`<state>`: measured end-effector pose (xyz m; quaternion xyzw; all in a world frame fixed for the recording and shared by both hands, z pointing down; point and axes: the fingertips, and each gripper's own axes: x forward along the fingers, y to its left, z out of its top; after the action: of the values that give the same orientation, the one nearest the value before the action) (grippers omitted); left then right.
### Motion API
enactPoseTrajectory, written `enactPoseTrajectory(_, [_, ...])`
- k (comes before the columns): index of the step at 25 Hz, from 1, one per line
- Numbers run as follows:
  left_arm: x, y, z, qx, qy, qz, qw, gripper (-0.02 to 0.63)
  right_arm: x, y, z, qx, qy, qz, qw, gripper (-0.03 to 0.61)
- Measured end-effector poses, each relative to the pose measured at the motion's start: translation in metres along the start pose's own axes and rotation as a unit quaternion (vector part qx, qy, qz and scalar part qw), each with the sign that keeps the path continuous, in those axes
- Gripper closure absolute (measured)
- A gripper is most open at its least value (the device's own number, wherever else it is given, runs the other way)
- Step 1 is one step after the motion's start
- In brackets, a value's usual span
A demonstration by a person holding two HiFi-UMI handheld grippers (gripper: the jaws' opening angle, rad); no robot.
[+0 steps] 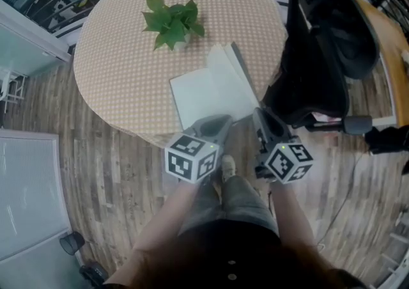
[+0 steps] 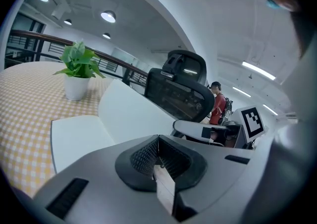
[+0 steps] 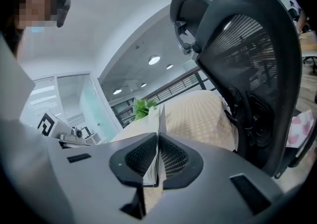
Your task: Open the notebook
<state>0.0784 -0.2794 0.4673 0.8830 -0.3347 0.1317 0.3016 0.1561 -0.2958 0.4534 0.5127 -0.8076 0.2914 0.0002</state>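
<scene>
Notebook (image 1: 208, 93) lies at the near edge of the desk (image 1: 115, 45), toward its right side, already part open. One white leaf is flat on the cloth. The right-hand leaves stand up at a slant toward the desk's right edge. Plant (image 1: 171, 22) sits farther in, apart from it. Chair (image 1: 319, 45) is hard against the desk's right edge, close to the raised leaves.

Right gripper (image 1: 259, 115): jaws closed on a thin sheaf of leaves, seen edge-on in its own view (image 3: 157, 161), with the sheaf rising past the pads.

Left gripper (image 1: 217, 123): at the notebook's near edge, jaws drawn together (image 2: 158, 166). A thin pale strip sits in the pinch. I take it for the notebook's edge, though that is a guess.

Handling, as I judge it:
- Light, thin stock. The paper is soft and will bend or crease if I pull hard against the spine.
- The cover looks a little stiffer than the leaves but not rigid.
- Best hold is at the free outer edge near the bottom corner, with a shallow bite. The other gripper pins the flat half so the whole thing does not slide over the cloth.
- The cloth may drag or bunch.
- There is little room on the right because of the chair, so I would swing the leaves over slowly.
</scene>
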Motion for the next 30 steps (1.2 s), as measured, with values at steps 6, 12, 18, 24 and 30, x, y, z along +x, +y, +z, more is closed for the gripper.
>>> enactPoseTrajectory(6, [0.024,-0.003,0.002,-0.001,0.013,-0.002,0.9999,0.606,0.000,-0.032,-0.005,0.025,0.010,-0.021,0.999,0.548])
enactPoseTrajectory(12, [0.047,-0.007,0.003,-0.004,0.026,-0.001,0.9996,0.606,0.003,-0.061,-0.014,0.030,0.025,-0.045,0.998,0.546])
enactPoseTrajectory(18, [0.067,-0.003,-0.007,-0.016,0.041,0.007,0.9990,0.604,0.007,-0.085,-0.029,0.043,0.043,-0.064,0.996,0.545])
enactPoseTrajectory(24, [0.077,0.002,-0.017,-0.026,0.054,0.015,0.9981,0.604,0.012,-0.102,-0.042,0.051,0.063,-0.072,0.994,0.545])
enactPoseTrajectory(30, [0.082,0.006,-0.026,-0.031,0.063,0.023,0.9973,0.604,0.018,-0.116,-0.054,0.069,0.080,-0.086,0.991,0.535])
